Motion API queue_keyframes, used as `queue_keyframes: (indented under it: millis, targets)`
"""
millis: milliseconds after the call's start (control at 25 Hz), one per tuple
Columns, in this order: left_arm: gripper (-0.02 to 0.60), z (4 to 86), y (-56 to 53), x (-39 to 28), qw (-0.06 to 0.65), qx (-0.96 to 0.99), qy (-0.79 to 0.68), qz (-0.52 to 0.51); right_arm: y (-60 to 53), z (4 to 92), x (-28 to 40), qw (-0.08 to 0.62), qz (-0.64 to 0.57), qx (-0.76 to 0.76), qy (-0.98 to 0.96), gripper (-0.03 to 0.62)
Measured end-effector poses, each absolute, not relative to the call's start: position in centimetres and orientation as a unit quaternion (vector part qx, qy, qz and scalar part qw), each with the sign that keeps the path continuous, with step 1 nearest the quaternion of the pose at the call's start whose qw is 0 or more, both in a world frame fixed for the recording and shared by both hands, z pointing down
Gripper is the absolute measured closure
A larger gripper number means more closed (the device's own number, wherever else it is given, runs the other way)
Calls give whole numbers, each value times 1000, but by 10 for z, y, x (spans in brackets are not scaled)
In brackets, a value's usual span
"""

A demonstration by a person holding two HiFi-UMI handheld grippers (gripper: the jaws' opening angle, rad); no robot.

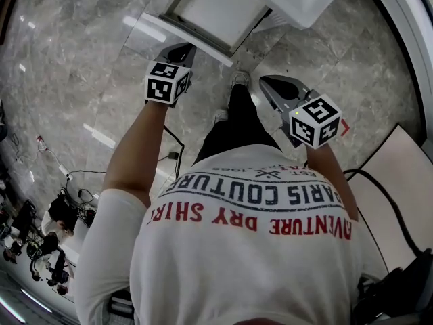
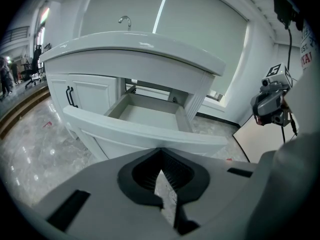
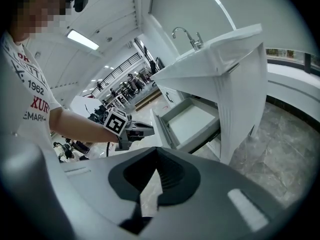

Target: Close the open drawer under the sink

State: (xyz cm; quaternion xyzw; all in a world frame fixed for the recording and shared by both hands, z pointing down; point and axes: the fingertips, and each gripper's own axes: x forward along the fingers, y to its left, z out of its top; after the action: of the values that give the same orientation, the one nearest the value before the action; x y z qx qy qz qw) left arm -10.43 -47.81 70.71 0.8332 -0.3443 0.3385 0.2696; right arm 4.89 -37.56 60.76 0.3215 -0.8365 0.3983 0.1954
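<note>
The white drawer under the sink stands pulled out and shows nothing inside; its front panel faces me. My left gripper is shut on nothing, its tip just short of that panel's left part. The right gripper, also shut and holding nothing, hangs lower and to the right, apart from the drawer. In the left gripper view the drawer front fills the middle, below the sink basin. From the right gripper I see the drawer side-on, with the left gripper beside its front.
Cabinet doors with black handles sit left of the drawer. A white board lies on the marble floor at the right, with a black cable across it. The person's legs and shoes stand in front of the drawer.
</note>
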Motion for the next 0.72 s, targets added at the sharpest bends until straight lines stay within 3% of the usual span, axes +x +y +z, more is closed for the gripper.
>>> queue_keyframes:
  millis: [720]
  targets:
    - [580, 708, -531, -54, 277, 830, -345, 338, -408, 608, 107, 187, 406, 353, -822, 592]
